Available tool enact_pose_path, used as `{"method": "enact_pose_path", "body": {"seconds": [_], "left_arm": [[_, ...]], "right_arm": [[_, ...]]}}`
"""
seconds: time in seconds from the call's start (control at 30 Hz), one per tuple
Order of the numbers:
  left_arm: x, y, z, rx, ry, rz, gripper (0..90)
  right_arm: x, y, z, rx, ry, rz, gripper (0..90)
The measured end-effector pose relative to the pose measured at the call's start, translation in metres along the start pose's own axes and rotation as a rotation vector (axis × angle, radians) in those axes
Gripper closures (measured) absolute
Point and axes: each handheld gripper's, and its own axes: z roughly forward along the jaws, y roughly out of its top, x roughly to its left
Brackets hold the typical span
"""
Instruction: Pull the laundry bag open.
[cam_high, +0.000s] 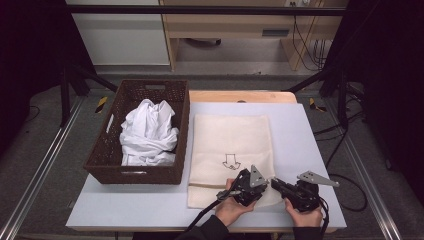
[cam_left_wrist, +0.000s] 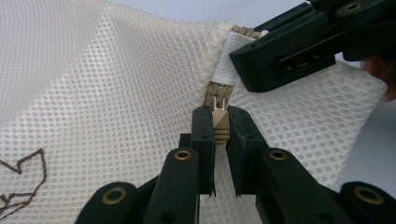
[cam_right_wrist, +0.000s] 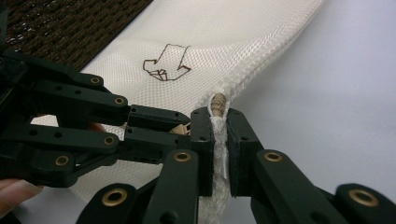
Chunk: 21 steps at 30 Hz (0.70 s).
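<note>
A cream mesh laundry bag with a drawn arrow lies flat on the table, its zipper end at the near right corner. My left gripper is shut on the tan zipper pull, which sits upright between its pads. Just beside it, my right gripper is shut on the bunched mesh edge of the bag at the end of the zipper, by the white tab. In the high view the left gripper and the right gripper meet tip to tip over that corner.
A dark wicker basket holding crumpled white clothes stands left of the bag, almost touching it. The pale table top extends right of the bag. The table's near edge runs just behind both hands.
</note>
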Motion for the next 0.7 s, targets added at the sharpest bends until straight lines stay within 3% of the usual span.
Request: {"method": "enact_pose_path", "body": {"seconds": [0.53, 0.7], "left_arm": [[0.003, -0.008, -0.009, 0.038, 0.008, 0.021, 81.3], [0.005, -0.013, -0.015, 0.049, 0.007, 0.025, 81.3]], "right_arm": [[-0.002, 0.001, -0.003, -0.011, -0.015, -0.001, 83.4], [-0.005, 0.001, -0.005, -0.018, -0.014, 0.02, 83.3]]}}
